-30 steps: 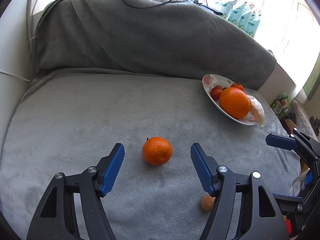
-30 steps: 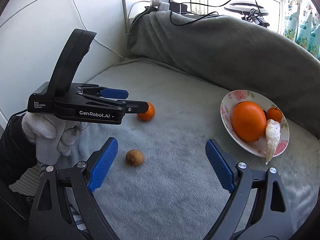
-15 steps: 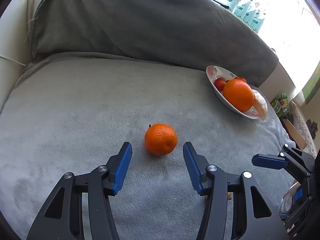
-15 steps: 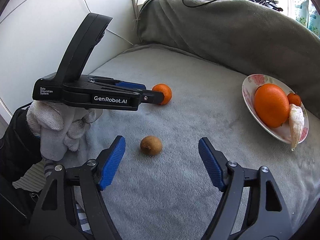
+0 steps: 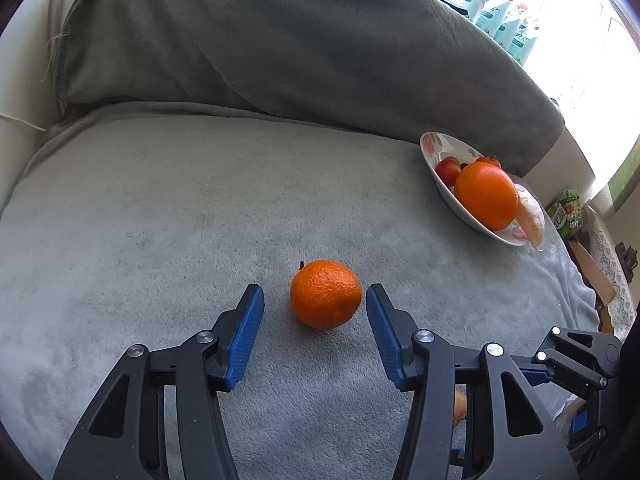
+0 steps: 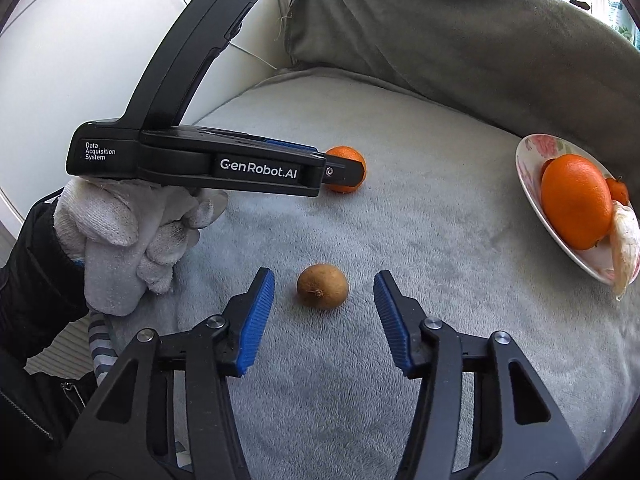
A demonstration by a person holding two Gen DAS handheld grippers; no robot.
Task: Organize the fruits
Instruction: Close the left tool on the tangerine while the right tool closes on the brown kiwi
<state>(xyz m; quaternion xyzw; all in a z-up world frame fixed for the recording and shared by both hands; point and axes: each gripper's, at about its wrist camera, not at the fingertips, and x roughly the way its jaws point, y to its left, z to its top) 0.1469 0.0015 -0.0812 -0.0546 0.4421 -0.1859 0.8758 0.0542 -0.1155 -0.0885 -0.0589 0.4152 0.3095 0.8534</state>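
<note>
A mandarin [image 5: 326,294] lies on the grey blanket between the blue pads of my left gripper [image 5: 313,300]. The right pad is very near it and a gap shows on the left; this gripper is open. In the right wrist view its fingertip overlaps the mandarin [image 6: 346,156]. A small brown kiwi-like fruit [image 6: 322,286] sits between the pads of my right gripper [image 6: 324,292], whose jaws are closing, with gaps on both sides. A flowered plate [image 6: 528,148] [image 5: 434,148] at the right holds a large orange [image 6: 576,206] [image 5: 486,194], a small mandarin [image 6: 618,190], a red fruit [image 5: 448,170] and a pale peeled piece [image 6: 626,240].
A hand in a white glove [image 6: 120,232] holds the left gripper's black body [image 6: 192,160]. A grey-covered backrest [image 5: 320,48] rises behind, with cables on top. A white wall [image 6: 80,40] closes the left side. Past the blanket's right edge lie boxes and packets [image 5: 568,212].
Both pairs of jaws have narrowed around their fruits. The left gripper has come forward round the mandarin; the right one has sunk and moved in on the brown fruit.
</note>
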